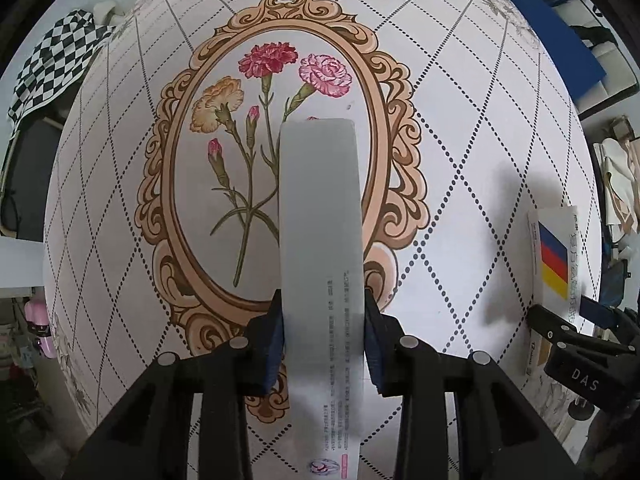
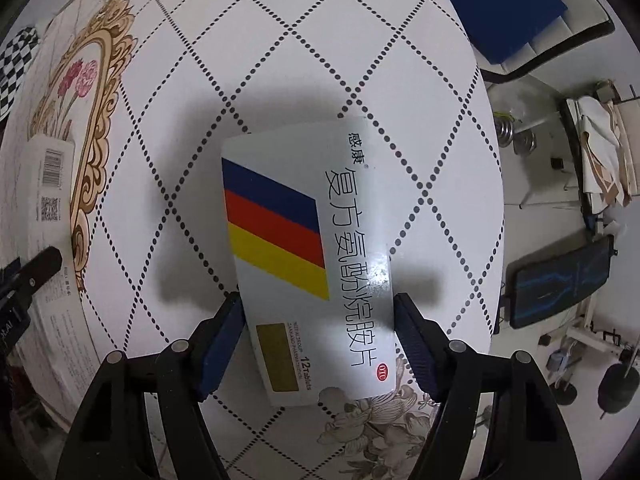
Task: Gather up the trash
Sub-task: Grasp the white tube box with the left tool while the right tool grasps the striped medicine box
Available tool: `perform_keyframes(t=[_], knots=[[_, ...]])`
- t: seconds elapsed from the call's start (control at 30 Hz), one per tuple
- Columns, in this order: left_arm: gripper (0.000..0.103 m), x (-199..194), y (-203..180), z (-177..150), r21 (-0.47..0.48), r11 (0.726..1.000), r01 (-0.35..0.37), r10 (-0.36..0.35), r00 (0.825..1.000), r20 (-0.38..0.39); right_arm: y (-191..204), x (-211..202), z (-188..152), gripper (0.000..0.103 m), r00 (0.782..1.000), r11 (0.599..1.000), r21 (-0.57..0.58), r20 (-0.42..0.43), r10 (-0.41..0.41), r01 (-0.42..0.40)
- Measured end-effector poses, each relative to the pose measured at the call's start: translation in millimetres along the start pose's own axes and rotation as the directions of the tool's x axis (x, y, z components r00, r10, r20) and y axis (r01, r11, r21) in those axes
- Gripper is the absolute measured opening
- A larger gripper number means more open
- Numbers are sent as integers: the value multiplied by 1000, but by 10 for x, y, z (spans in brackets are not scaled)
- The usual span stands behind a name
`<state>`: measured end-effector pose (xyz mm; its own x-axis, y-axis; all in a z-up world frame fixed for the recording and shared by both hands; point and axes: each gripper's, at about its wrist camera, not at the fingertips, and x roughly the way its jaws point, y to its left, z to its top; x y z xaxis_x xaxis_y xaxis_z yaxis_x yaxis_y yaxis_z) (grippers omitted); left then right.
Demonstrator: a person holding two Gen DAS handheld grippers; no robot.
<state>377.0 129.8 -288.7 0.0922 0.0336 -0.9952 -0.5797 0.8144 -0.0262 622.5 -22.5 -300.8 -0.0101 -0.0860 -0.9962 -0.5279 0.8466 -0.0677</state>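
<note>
Floral counter (image 1: pixel 460 168) otherwise bare of trash. Left gripper (image 1: pixel 324 340) pinching grey box (image 1: pixel 320 208); right gripper (image 2: pixel 320 344) pinching striped box (image 2: pixel 304 248). Both lifted, neither binned yet.

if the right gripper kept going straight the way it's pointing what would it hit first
The right gripper is shut on the white medicine box with blue, red and yellow stripes. Beyond it, the line probably meets the white diamond-patterned tabletop; depth is unclear.
</note>
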Motion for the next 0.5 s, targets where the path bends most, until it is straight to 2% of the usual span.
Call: perform_keyframes(t=[0.07,0.13,0.27,0.3,0.37,0.5], knots=[[31,64,-53,90,-4,1000,3,-3,1000,-11,39,12,4,83,1000,1000,-12,-7,3,-3],[31,92,-40,152,-2,1000,-1,0,1000,-11,84,-14,-21,83,1000,1000,-1,0,2,-2],[31,90,-141,53,-4,1000,4,-4,1000,-4,113,-31,-81,81,1000,1000,-10,24,-4,4],[31,142,-167,183,-4,1000,9,-9,1000,-1,115,-40,-100,80,999,1000,-12,34,-5,5],[31,63,-180,130,3,1000,4,-4,1000,21,135,-77,-148,75,999,1000,-10,44,-6,7],[31,-178,-230,-64,13,1000,9,-10,998,65,202,-163,-307,75,998,1000,6,60,1,-1]])
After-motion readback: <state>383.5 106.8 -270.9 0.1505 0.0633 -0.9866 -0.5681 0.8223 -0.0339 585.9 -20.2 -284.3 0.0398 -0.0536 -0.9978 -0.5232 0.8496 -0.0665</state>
